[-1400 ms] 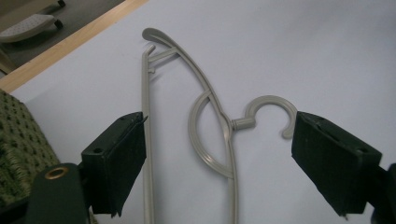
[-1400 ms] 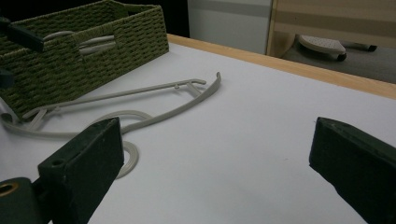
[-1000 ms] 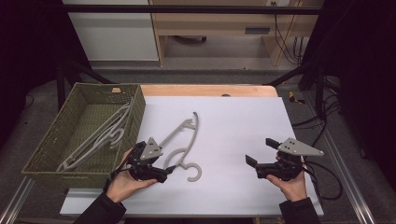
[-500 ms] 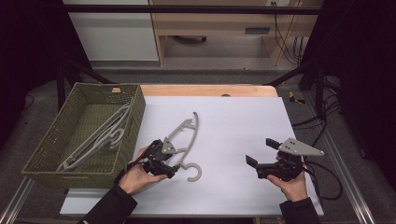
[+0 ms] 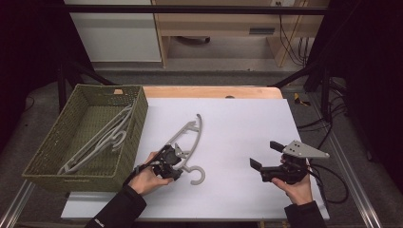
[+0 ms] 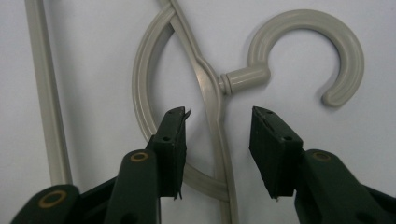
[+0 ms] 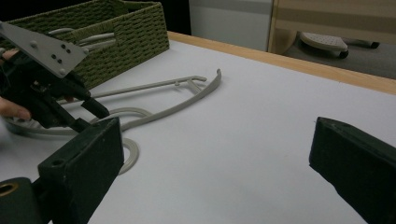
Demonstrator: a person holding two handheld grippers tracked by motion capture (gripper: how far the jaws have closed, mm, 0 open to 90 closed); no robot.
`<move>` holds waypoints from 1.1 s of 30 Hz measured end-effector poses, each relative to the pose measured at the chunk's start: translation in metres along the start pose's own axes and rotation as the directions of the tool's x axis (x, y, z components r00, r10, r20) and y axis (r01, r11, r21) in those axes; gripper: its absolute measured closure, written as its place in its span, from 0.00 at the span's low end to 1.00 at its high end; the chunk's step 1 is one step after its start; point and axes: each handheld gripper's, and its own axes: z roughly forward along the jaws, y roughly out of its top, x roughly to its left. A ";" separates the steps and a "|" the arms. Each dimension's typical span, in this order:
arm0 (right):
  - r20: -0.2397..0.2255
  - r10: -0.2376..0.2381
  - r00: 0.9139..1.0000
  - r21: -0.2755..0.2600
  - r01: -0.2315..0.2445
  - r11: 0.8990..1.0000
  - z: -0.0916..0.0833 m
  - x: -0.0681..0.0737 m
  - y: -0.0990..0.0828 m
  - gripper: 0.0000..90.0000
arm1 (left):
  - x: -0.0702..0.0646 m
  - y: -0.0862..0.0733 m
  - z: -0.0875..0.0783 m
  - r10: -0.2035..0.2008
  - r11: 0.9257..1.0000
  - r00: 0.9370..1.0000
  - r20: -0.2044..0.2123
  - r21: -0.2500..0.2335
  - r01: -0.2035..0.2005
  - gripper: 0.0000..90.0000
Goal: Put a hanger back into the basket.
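A grey plastic hanger [image 5: 190, 130] lies flat on the white table top, its hook [image 5: 197, 175] towards the near edge. My left gripper [image 5: 177, 165] is down at the hanger's neck. In the left gripper view it [image 6: 218, 116] is open, and its jaws straddle the hanger's curved arm [image 6: 205, 79] just below the hook [image 6: 308, 28] without touching it. My right gripper [image 5: 263, 154] is held open above the table at the right, well apart from the hanger. From the right gripper view [image 7: 215, 154], the hanger [image 7: 177, 105] and the left gripper [image 7: 93, 119] lie ahead to the left.
A green woven basket [image 5: 128, 142] stands at the table's left edge with more grey hangers [image 5: 102, 137] in it, and it appears again in the right gripper view [image 7: 130, 32]. A wooden strip [image 5: 214, 91] borders the table's far edge. Cables [image 5: 332, 175] trail at the right.
My left gripper has moved to the right along the hanger and now straddles its neck by the hook. The right gripper has stayed where it was.
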 end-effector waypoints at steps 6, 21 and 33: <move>-0.003 -0.004 1.000 0.004 0.004 1.000 0.000 0.000 0.000 0.04 | -0.001 -0.001 0.008 0.004 1.000 1.000 0.000 0.031 -0.004 0.74; -0.008 0.002 1.000 0.002 -0.002 1.000 0.000 0.000 0.000 0.04 | 0.001 0.001 0.010 -0.090 0.994 0.994 0.056 0.060 0.087 0.88; -0.012 0.001 1.000 0.006 -0.001 1.000 0.000 0.000 0.000 0.04 | -0.004 -0.001 0.004 -0.081 0.996 0.994 0.070 0.043 0.079 0.92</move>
